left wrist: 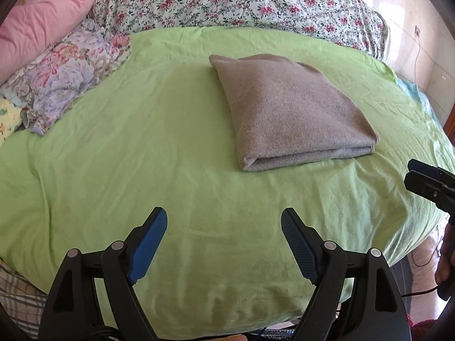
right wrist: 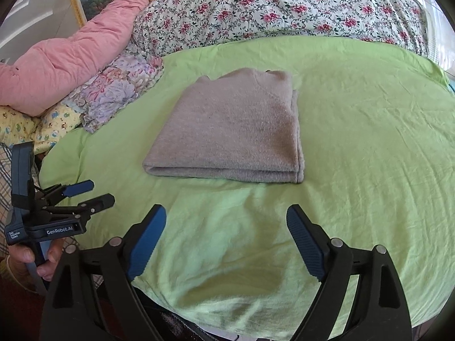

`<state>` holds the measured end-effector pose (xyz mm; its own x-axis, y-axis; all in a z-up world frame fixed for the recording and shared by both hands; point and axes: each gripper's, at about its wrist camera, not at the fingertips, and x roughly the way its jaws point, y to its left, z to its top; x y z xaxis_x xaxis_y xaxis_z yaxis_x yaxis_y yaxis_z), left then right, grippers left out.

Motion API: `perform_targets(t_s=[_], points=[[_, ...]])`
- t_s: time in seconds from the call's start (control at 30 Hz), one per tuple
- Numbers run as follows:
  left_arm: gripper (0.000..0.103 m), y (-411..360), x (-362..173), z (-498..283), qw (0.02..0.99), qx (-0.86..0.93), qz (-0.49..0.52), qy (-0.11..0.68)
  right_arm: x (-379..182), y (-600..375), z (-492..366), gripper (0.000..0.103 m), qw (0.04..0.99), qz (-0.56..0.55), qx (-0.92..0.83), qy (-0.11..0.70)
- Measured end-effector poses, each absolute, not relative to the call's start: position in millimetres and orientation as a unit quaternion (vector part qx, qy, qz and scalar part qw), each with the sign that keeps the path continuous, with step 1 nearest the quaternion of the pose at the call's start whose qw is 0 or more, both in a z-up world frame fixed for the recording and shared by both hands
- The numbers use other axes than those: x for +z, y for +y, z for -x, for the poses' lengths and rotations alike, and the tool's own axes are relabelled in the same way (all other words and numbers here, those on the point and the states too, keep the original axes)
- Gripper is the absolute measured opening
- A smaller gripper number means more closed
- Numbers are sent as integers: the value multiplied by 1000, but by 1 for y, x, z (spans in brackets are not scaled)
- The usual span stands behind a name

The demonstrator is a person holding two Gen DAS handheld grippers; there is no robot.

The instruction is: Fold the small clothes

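Left gripper [left wrist: 224,221], black frame with blue ribbed pads: jaws standing wide apart, gripping nothing, only bare sheet showing between them at the bottom of the left wrist view. Right gripper [right wrist: 226,218], same build: likewise spread wide and empty, hanging over the sheet near the bed's front edge.

Beyond the fingers, the grey knitted sweater [right wrist: 233,130] is lying folded into a thick rectangle, centre of the right wrist view and right of centre in the left, apart from both grippers. Its doubled fold edge is facing the grippers; the layered edges on its right side are sitting slightly uneven.

It is resting on the light green wrinkled bedsheet [left wrist: 113,170]. Upper left of both views: a pink quilted duvet [left wrist: 48,20] and a lilac floral pillow [left wrist: 71,79]. A white coverlet with red flowers [right wrist: 284,5] is running along the top.

Judgement: the fold is looking finished and let go. To close the step well, pull both grippers clear without snagging the knit; if tidying, square off that right stack of edges with a light press.
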<state>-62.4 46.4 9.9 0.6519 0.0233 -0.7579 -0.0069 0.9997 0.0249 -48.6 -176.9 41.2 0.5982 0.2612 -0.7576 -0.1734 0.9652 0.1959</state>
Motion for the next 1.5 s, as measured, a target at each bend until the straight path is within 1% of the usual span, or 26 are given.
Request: perform_targets(t_s=[0.43, 0.77, 1.0, 1.5], points=[[86, 38, 17, 28, 910, 12, -18, 414, 46, -170, 21, 88, 898, -32, 128, 420], [87, 26, 19, -3, 905, 41, -42, 421, 45, -165, -14, 91, 897, -25, 124, 424], [90, 26, 22, -19, 907, 46, -41, 417, 41, -165, -34, 92, 896, -17, 120, 428], [93, 26, 21, -48, 904, 45, -28, 423, 32, -170, -63, 92, 888, -23, 115, 444]])
